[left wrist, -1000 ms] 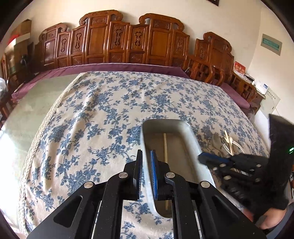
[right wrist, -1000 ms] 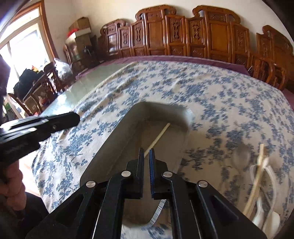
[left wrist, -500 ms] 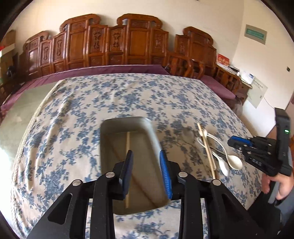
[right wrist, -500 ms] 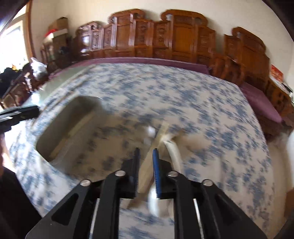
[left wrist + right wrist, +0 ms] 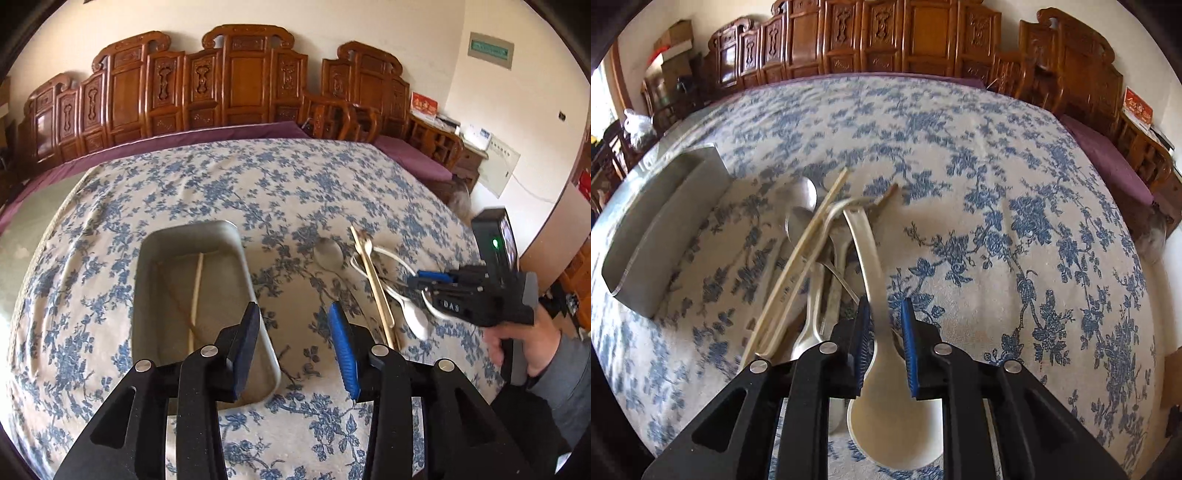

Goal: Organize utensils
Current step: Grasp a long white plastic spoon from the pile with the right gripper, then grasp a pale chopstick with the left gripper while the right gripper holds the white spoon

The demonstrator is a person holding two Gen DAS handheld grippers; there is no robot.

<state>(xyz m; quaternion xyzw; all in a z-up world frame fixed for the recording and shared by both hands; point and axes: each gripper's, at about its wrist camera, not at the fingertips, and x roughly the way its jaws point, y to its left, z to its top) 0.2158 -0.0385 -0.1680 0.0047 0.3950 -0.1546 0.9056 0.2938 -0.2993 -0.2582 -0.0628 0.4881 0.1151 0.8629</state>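
Observation:
A metal tray [image 5: 147, 295] lies on the flowered tablecloth with one chopstick [image 5: 196, 288] inside. To its right is a pile of utensils: chopsticks [image 5: 373, 273], a metal spoon [image 5: 328, 253] and a white ceramic spoon [image 5: 413, 315]. My left gripper [image 5: 293, 347] hovers over the tray's right rim. Its jaws are opening and hold nothing. My right gripper [image 5: 884, 332] is low over the pile, open, with the white spoon [image 5: 871, 258] lying between its pads. Chopsticks [image 5: 798, 258] and metal spoons [image 5: 803, 206] lie just left of it. The tray [image 5: 665, 221] is at the far left.
Carved wooden chairs [image 5: 240, 85] line the far side of the table. A purple undercloth [image 5: 413, 158] shows past the flowered cloth. A person's hand [image 5: 517, 339] holds the right gripper at the table's right edge. Bare cloth stretches behind the tray and the pile.
The left gripper went from shut to open and swung right along the tray. The right gripper left the tray, came down over the utensil pile and opened around the white spoon.

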